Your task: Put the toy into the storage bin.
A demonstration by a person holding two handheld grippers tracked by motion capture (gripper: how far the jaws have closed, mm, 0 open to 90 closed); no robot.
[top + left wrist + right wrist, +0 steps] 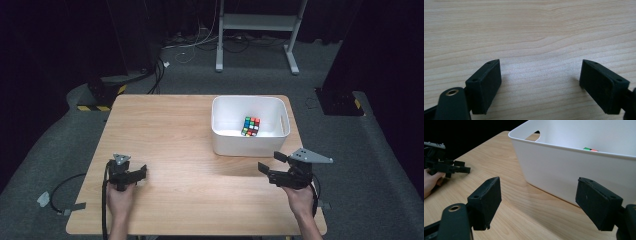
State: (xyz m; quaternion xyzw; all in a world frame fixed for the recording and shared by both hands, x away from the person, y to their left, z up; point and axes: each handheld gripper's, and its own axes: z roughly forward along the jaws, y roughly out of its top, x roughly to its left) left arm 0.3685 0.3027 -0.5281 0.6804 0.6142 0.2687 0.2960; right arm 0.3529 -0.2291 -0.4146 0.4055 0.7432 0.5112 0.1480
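A multicoloured puzzle cube (251,126) lies inside a white plastic bin (245,145) at the table's far right. In the right gripper view a sliver of the cube (590,149) peeks over the bin wall (574,167). My right gripper (270,162) hovers just in front of the bin, jaws apart with nothing between them (537,200). At the near left my left gripper (142,171) rests low over bare wood, open and empty (540,80). It appears farther off in the right gripper view (462,167), held by a hand.
The wooden table (175,130) has bare surface between the two grippers and left of the bin. A cable (65,187) trails off the left edge onto grey carpet. A white desk frame (257,30) and dark stands sit beyond the table.
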